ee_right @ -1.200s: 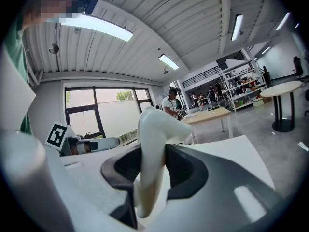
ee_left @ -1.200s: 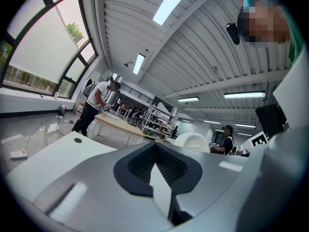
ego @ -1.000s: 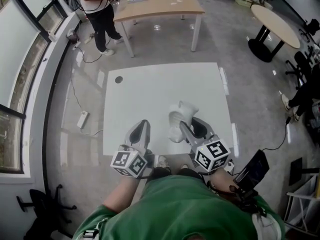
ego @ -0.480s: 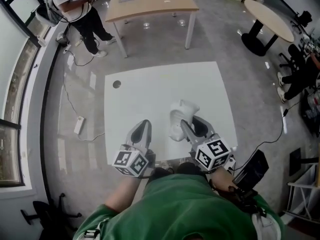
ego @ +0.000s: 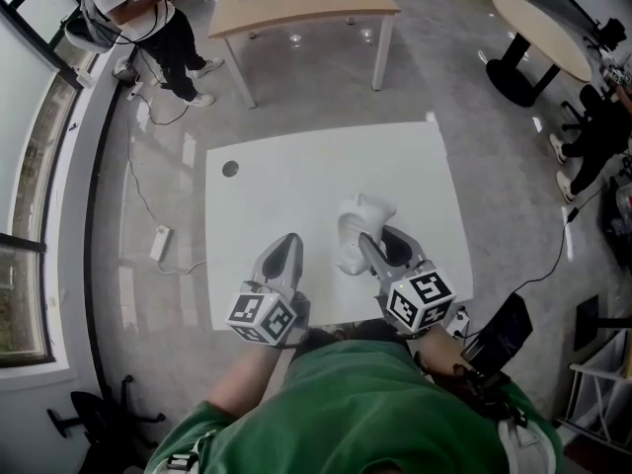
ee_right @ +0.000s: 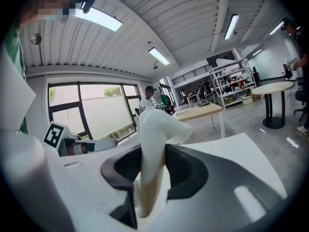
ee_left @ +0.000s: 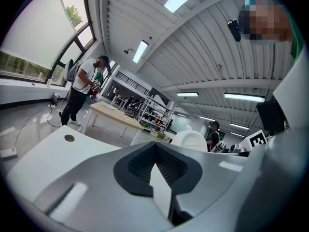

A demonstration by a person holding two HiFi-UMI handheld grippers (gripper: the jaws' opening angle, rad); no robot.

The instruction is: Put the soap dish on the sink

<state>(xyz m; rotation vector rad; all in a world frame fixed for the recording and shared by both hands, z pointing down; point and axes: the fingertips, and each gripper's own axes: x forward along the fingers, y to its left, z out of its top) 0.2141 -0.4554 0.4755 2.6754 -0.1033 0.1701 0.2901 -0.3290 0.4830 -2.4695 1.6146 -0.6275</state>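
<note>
The white soap dish (ego: 355,227) hangs over the near part of the white table (ego: 296,181), with my right gripper (ego: 376,236) shut on its edge. In the right gripper view the dish (ee_right: 155,129) stands upright between the dark pads (ee_right: 181,170) of the right gripper (ee_right: 153,164). My left gripper (ego: 285,246) is level with it on the left, shut and holding nothing. From the left gripper view the dish (ee_left: 189,139) shows beyond the left gripper (ee_left: 155,161). No sink is in view.
The white table has a small round hole (ego: 230,169) at its far left. Beyond it stand a wooden table (ego: 301,3) and a person (ego: 148,13). A round table (ego: 538,28) and a seated person (ego: 597,131) are at the right. A power strip (ego: 160,242) lies on the floor.
Both grippers, with the dish, have drifted a little further over the white table and slightly lower. The grip on the dish is the same.
</note>
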